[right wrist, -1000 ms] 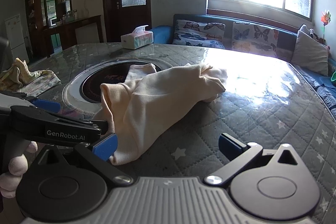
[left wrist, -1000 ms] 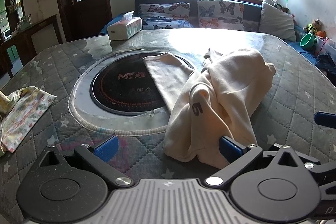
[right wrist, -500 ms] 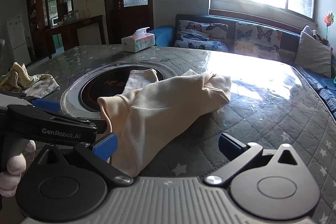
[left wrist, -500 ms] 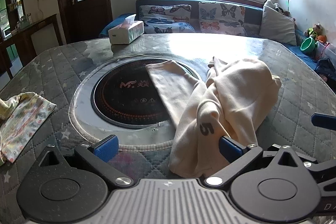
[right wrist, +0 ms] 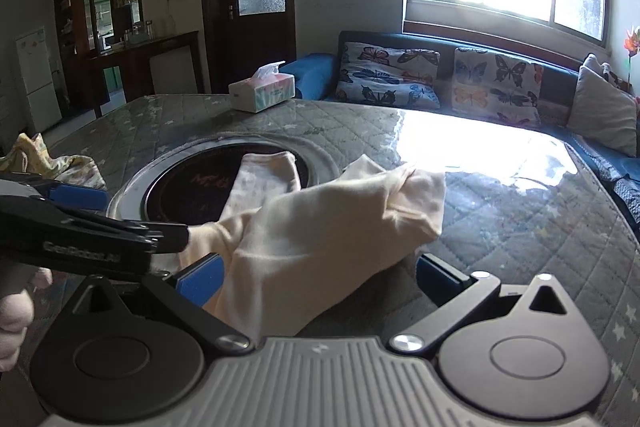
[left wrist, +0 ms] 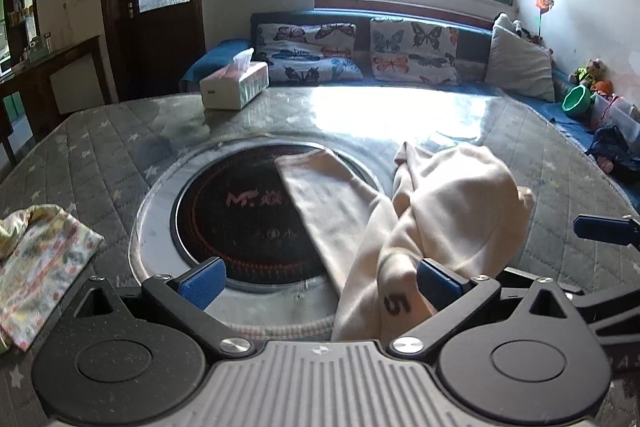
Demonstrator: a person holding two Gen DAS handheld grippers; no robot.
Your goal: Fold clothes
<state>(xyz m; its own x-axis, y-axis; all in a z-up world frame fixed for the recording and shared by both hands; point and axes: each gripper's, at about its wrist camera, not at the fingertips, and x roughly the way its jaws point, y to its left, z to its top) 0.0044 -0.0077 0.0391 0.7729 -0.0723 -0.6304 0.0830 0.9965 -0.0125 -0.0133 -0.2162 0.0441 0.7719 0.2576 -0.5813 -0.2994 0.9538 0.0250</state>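
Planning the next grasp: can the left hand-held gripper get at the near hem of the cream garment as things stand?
Probably yes. The left hand-held gripper is open, and the cream garment already lies between its fingers, against the right fingertip. Nothing lies in between.

Matt cream cloth garment [left wrist: 452, 211] — glossy quilted table cover [left wrist: 560, 171]

The cream garment [left wrist: 436, 211] lies heaped across the right part of the round cooktop [left wrist: 236, 211] and runs between the fingers of both grippers; the quilted table [right wrist: 520, 195] to its right is bare; a tissue box [left wrist: 234, 87] stands at the far edge; a floral cloth [left wrist: 36, 267] occupies the near-left edge.
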